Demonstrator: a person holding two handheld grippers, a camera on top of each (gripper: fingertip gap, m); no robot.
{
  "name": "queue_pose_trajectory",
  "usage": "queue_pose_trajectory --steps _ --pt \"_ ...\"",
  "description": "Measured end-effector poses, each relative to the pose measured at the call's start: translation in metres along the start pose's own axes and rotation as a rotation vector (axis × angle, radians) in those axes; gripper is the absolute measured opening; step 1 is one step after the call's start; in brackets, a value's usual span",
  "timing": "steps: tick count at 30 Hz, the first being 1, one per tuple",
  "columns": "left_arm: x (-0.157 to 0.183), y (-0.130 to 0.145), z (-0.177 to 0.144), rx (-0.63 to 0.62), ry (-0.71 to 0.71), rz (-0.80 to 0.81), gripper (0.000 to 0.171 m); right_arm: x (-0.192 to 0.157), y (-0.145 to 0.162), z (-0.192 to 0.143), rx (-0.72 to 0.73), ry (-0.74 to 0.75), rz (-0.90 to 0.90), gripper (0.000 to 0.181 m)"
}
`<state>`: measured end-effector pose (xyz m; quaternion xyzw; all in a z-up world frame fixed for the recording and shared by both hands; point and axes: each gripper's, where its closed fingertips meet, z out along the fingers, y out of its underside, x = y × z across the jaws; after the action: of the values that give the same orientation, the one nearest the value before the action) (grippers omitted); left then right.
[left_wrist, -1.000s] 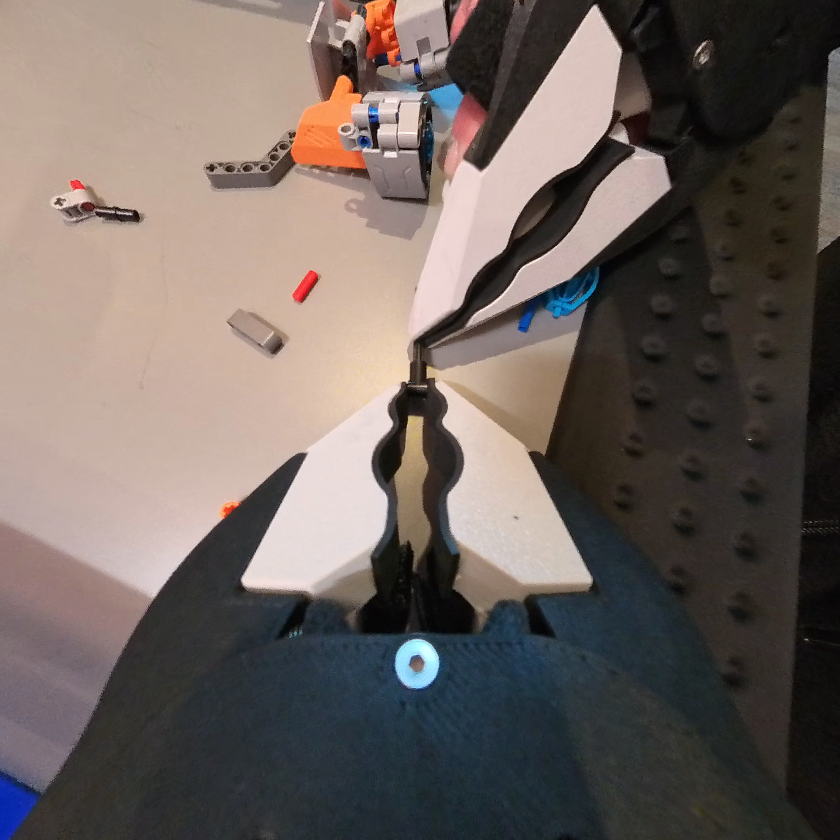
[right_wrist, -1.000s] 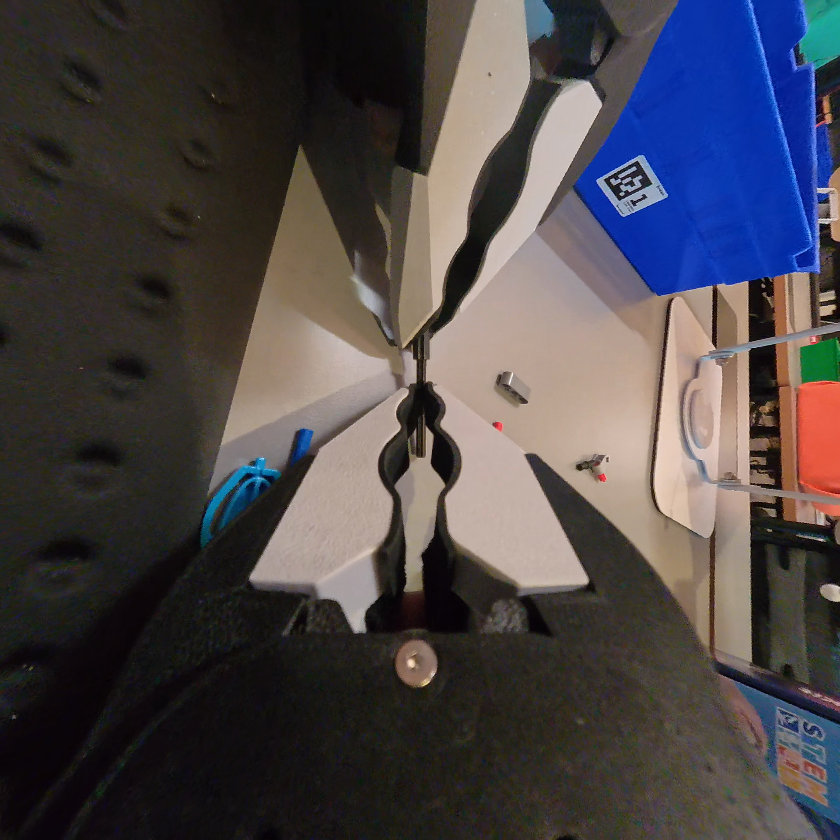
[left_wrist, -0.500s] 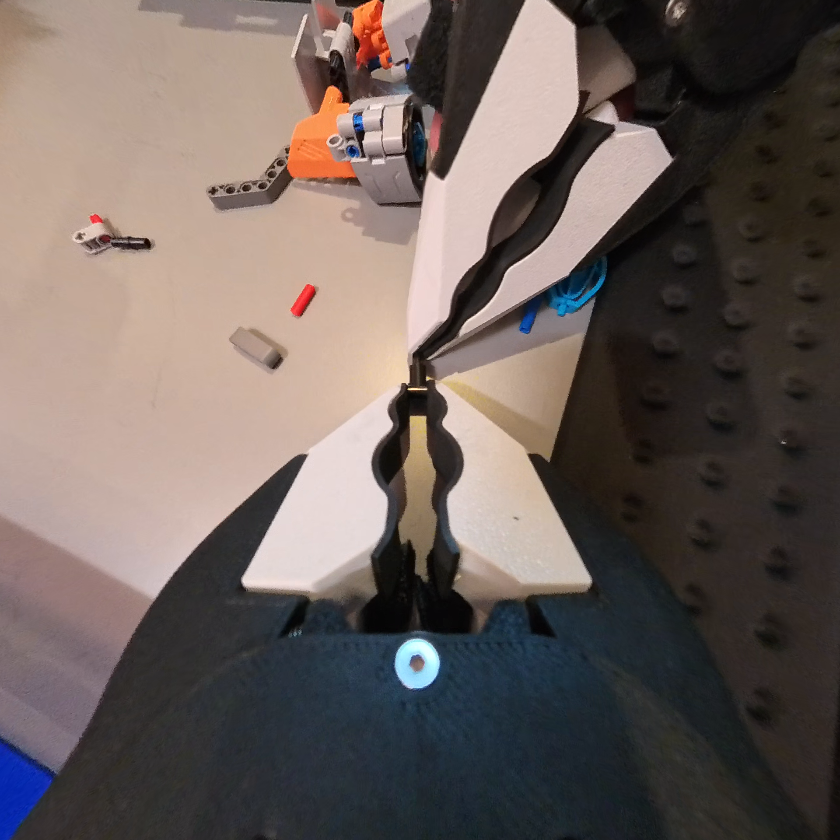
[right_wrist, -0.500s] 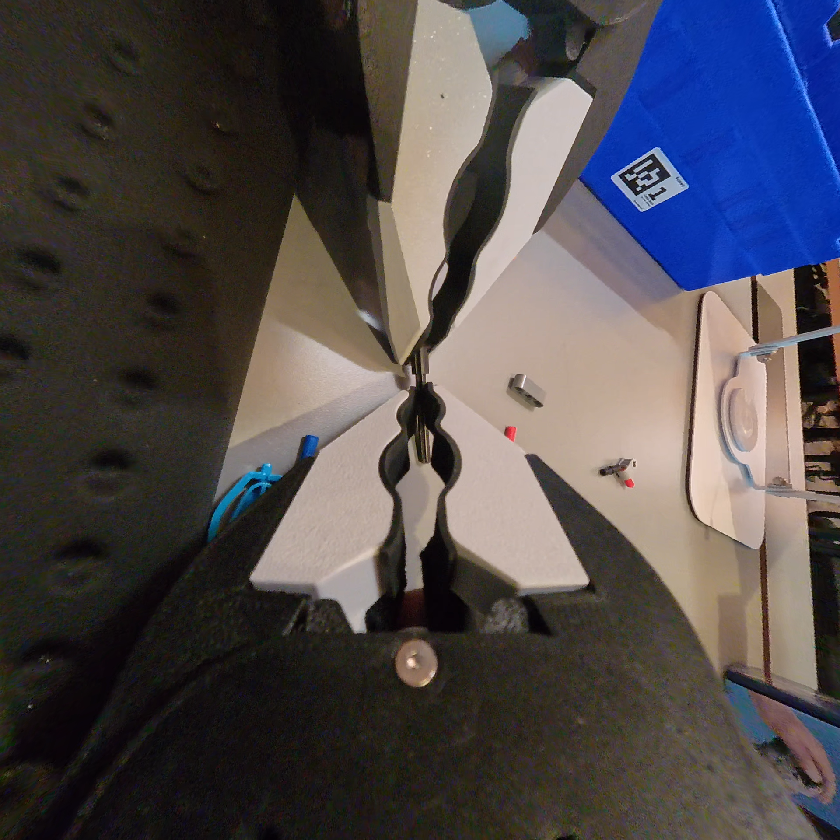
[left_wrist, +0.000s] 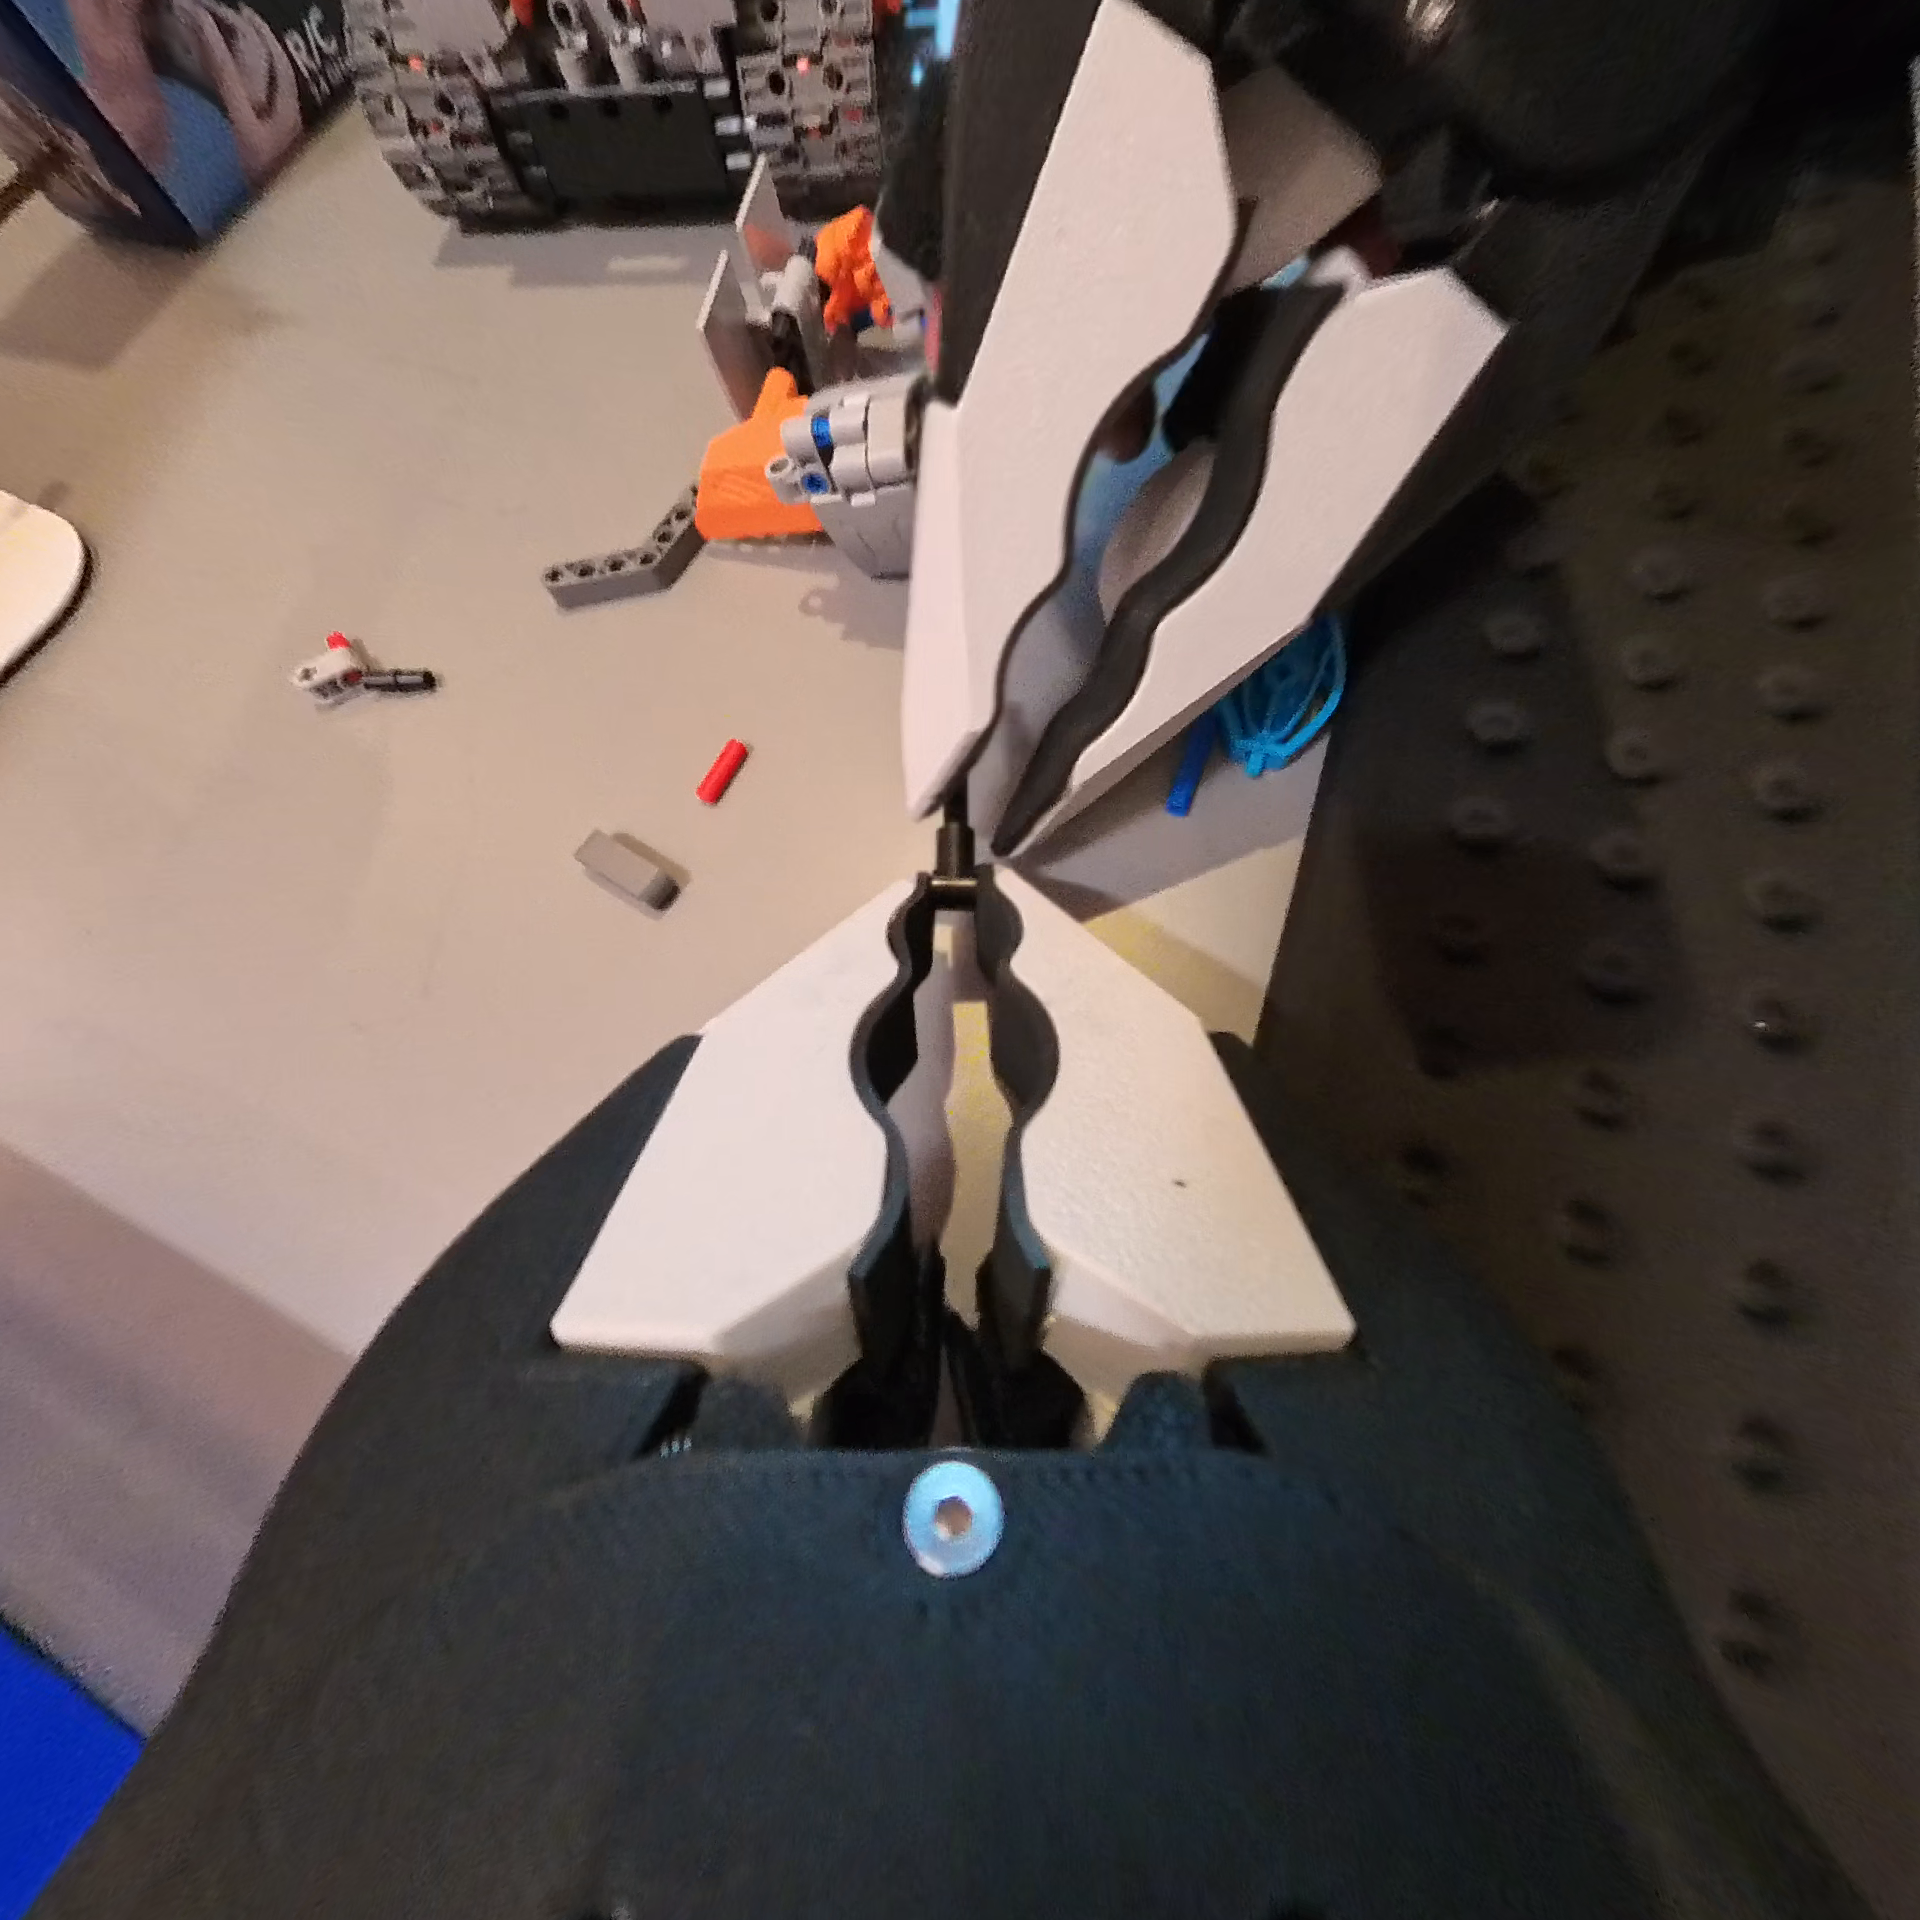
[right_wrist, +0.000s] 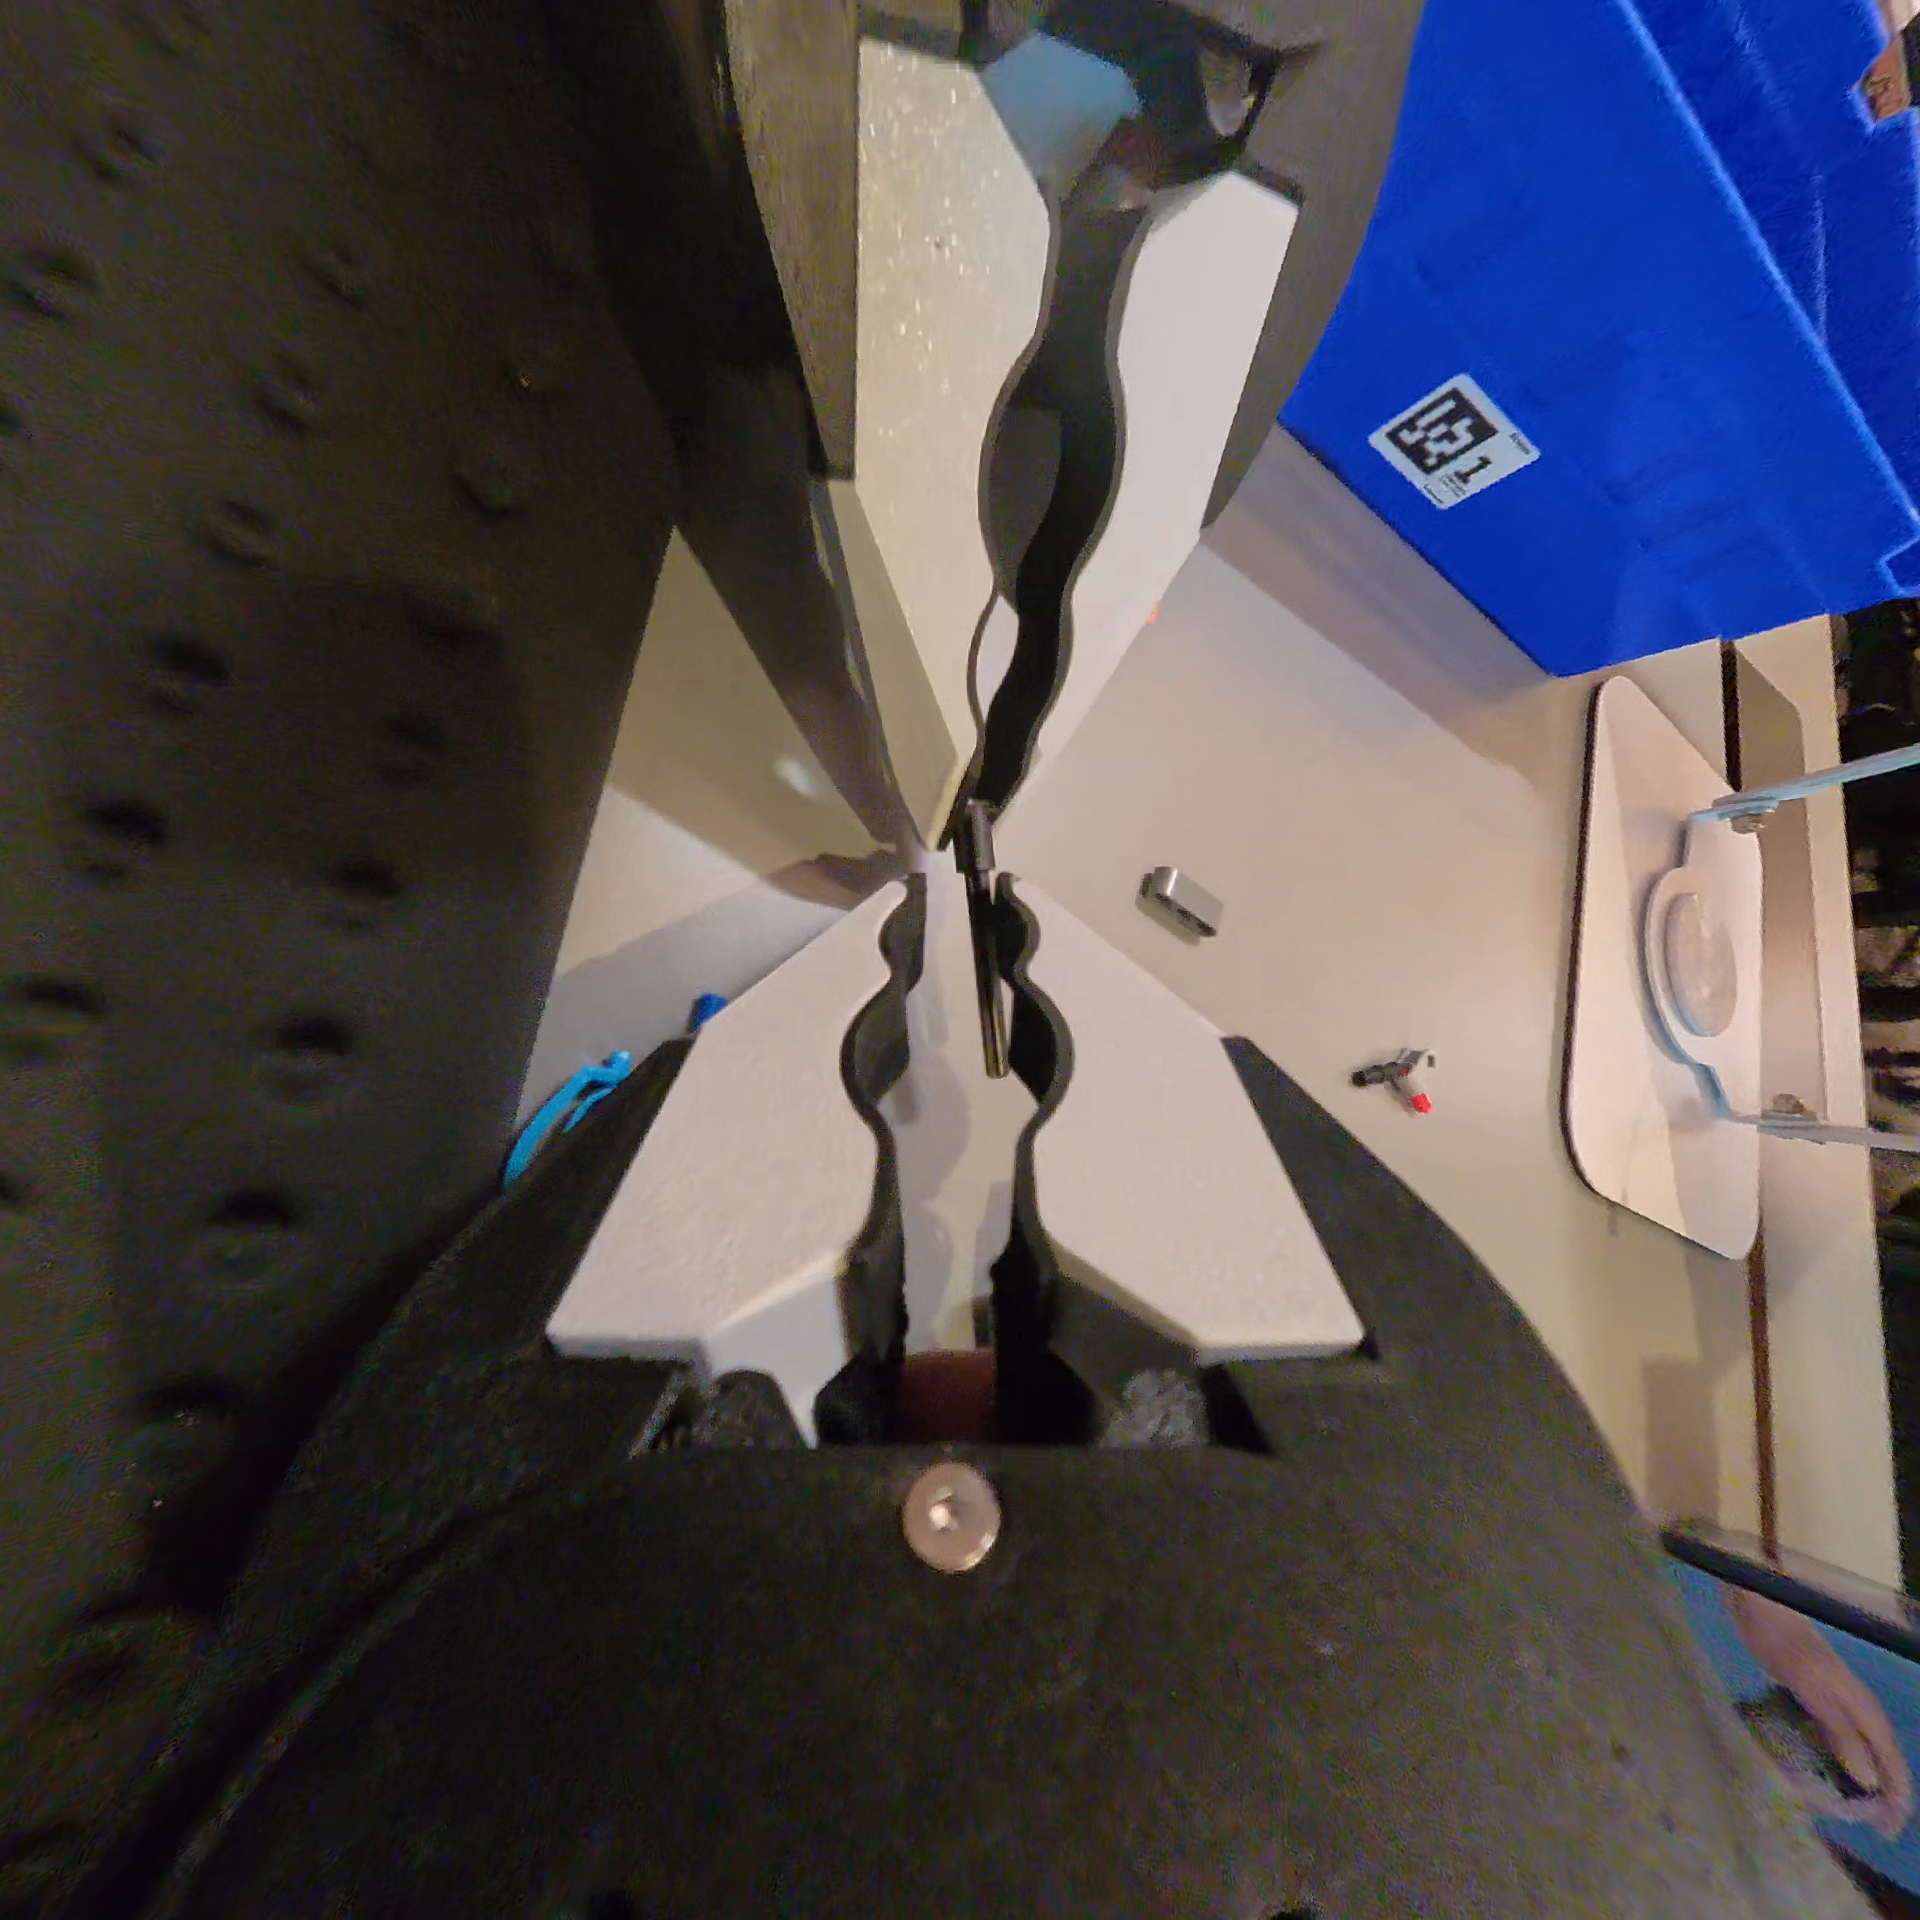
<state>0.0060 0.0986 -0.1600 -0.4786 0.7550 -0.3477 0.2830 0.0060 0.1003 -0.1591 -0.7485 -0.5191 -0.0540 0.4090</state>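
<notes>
Left gripper (left_wrist: 953, 896) pinching one end of a thin black pin (right_wrist: 985, 971), tips nearly together. Right gripper (right_wrist: 961, 883) tip to tip with it, fingers a little apart around the pin's other end, maybe touching one side. Past both, on the table (left_wrist: 312, 935): grey block (left_wrist: 627, 871), red peg (left_wrist: 721, 771).

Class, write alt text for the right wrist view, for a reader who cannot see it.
The left tool pinches one end of a thin black pin, whose other end reaches into the gap between the parted jaws of the right tool. Beyond, a pale table bears a grey block and a blue bin.
</notes>
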Motion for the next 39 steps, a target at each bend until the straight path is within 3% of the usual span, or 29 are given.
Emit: queue_pose_trajectory --steps 3,6,8,25,32,39 --pt "0.002 -0.008 -0.006 0.057 0.015 -0.010 0.005 0.003 0.009 0.000 -0.072 0.035 -0.055 0.016" --pt "0.004 -0.012 -0.007 0.082 0.029 -0.005 0.005 0.008 0.007 -0.004 -0.067 0.054 -0.055 0.000" --pt "0.003 -0.015 -0.009 0.099 0.030 -0.012 0.005 0.009 0.006 -0.006 -0.068 0.051 -0.042 0.000" --pt "-0.003 -0.029 -0.032 0.220 -0.052 -0.008 0.005 0.029 -0.007 -0.027 -0.009 0.051 0.063 0.010" --pt "0.000 -0.014 -0.056 0.168 -0.132 0.019 0.005 0.057 -0.001 -0.055 0.008 0.088 0.196 0.014" --pt "0.003 0.030 -0.048 -0.069 -0.102 -0.002 0.005 0.068 0.013 -0.068 -0.017 0.074 0.292 0.014"
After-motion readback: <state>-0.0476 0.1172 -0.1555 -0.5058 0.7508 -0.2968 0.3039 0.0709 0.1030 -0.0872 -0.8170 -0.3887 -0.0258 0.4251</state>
